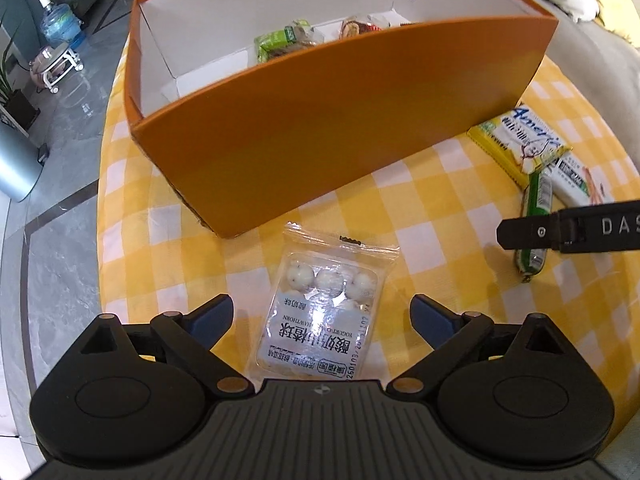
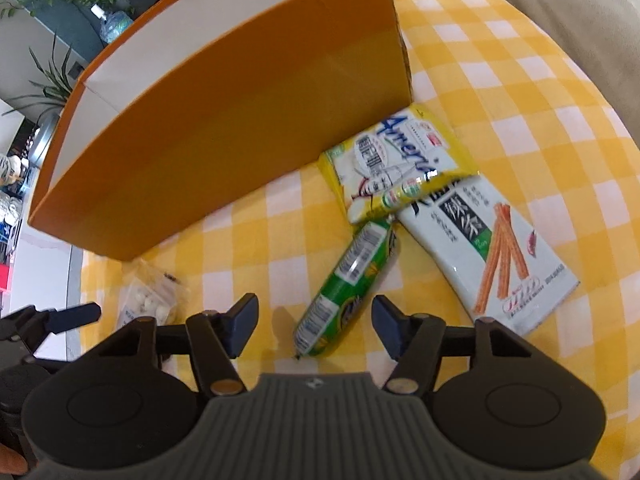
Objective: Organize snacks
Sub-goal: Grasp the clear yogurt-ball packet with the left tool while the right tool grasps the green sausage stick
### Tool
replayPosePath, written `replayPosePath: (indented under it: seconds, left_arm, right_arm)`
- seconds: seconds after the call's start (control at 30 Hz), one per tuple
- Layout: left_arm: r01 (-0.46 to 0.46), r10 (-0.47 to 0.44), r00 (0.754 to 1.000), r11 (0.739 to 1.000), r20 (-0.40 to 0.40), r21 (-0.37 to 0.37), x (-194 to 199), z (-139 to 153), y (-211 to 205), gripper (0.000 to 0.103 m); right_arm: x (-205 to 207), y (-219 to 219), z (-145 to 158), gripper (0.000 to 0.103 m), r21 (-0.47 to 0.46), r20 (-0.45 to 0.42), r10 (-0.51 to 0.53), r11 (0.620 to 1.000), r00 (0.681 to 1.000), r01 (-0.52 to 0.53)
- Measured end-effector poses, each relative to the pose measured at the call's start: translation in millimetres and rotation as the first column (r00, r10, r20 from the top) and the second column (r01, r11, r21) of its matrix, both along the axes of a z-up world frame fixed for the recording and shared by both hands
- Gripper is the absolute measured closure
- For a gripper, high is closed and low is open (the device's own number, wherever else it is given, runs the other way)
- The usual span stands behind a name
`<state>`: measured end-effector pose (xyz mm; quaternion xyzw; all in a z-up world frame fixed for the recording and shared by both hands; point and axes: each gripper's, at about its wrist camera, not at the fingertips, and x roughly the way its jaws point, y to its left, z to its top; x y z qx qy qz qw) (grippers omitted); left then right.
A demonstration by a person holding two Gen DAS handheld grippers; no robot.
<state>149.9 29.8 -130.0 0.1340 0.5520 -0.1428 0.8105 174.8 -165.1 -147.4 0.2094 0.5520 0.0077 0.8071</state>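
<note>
Partly done: some snacks already inside box; four left on desk. Left tongs wide around hawthorn pack; right tongs wide around sausage.

box on tablecloth | ball pack before box | sausage right of pack

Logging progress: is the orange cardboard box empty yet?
Not empty. The orange cardboard box already holds a green snack packet and other wrappers.
</note>
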Motion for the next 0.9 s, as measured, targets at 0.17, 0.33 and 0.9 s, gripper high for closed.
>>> replayPosePath:
  seconds: [0.17, 0.33, 0.9]
  left_arm:
    - [0.000, 0.000, 1.000, 1.000, -0.031, 0.014, 2, -12, -3, 0.000]
    - [-0.030, 0.030, 0.999, 1.000, -0.036, -0.007, -1, -20, -4, 0.000]
    - [-0.145, 0.139, 0.987, 0.986, -0.082, -0.080, -8, -11, -12, 0.032]
  right_arm:
    - [5, 8, 0, 0.042, -0.040, 0.008, 0.028, 0.999, 1.000, -0.027]
    - [7, 20, 0, 0.049, -0.110, 0.009, 0.063, 0.992, 0.998, -0.061]
    - [-16, -3, 2, 0.080, -0.046, -0.047, 0.144, 0.988, 0.988, -0.146]
